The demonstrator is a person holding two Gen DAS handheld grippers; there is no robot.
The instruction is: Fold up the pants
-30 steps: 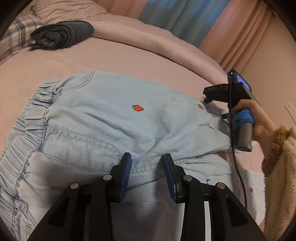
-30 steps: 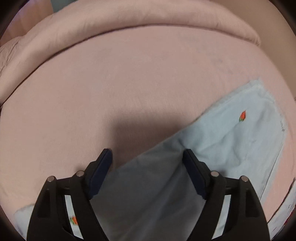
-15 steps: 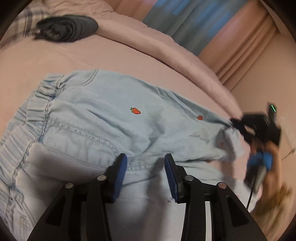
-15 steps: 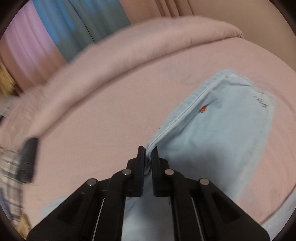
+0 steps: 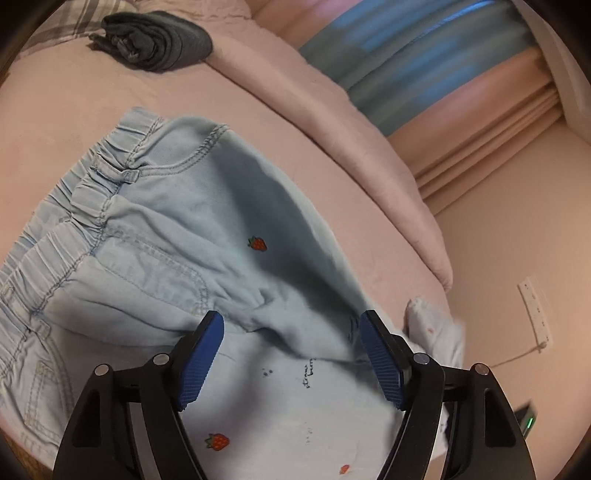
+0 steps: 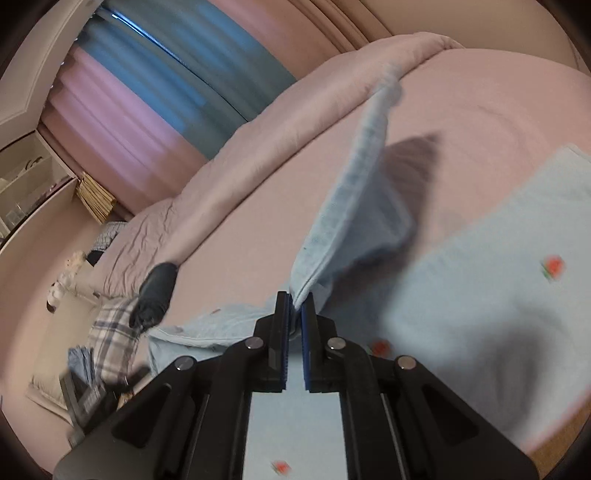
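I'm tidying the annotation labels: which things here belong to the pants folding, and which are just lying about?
Part of the job:
light blue pants
right gripper, shut on a pant leg edge
left gripper, open over the fabric

Lying about:
dark rolled garment
plaid pillow
pink bedspread

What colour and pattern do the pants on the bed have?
Light blue denim pants dotted with small red strawberries, clearest in the left wrist view.

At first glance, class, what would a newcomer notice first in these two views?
The right gripper, shut on a pant leg's edge, lifts it above the pink bed. The light-blue strawberry-print pants lie spread under the open left gripper. A dark folded garment sits beyond.
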